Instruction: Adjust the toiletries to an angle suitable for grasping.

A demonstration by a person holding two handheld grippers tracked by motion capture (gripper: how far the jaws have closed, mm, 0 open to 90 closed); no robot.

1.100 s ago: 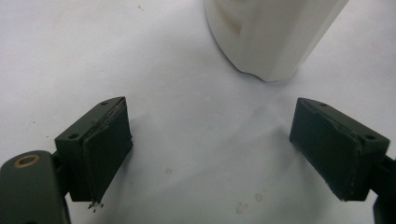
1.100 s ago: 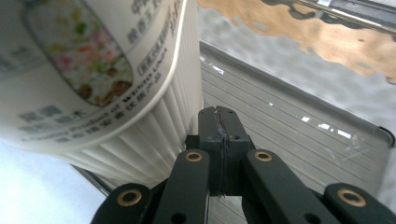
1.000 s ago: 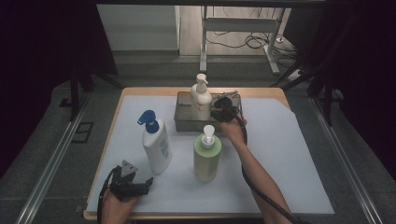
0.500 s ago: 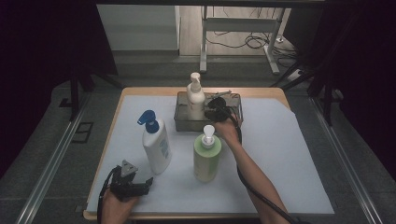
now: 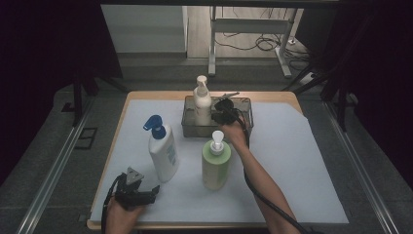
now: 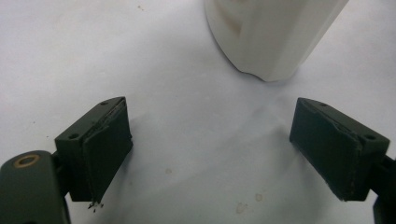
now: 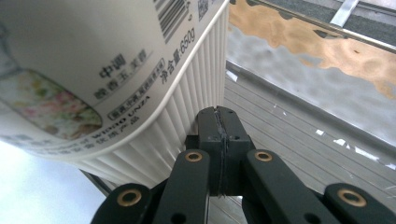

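A cream pump bottle [image 5: 202, 103] stands in the clear tray [image 5: 246, 101] at the back of the table. My right gripper [image 5: 215, 116] is inside the tray, shut with nothing between its pads. In the right gripper view its closed tips [image 7: 218, 122] rest against the ribbed side of the cream bottle [image 7: 93, 70], above the tray's floor [image 7: 289, 140]. My left gripper [image 5: 151, 193] lies low at the front left, open and empty. In the left gripper view its jaws [image 6: 210, 144] stand wide apart over the white sheet, just short of the base of a white bottle [image 6: 271, 32].
A white bottle with a blue pump [image 5: 163, 152] stands at front left and a green bottle with a white pump [image 5: 215, 163] at front centre, beside the right forearm. A white sheet [image 5: 302, 165] covers the wooden table.
The right gripper has shifted a little to the left inside the tray, and the cream bottle has moved left with it. The left gripper has stayed put.
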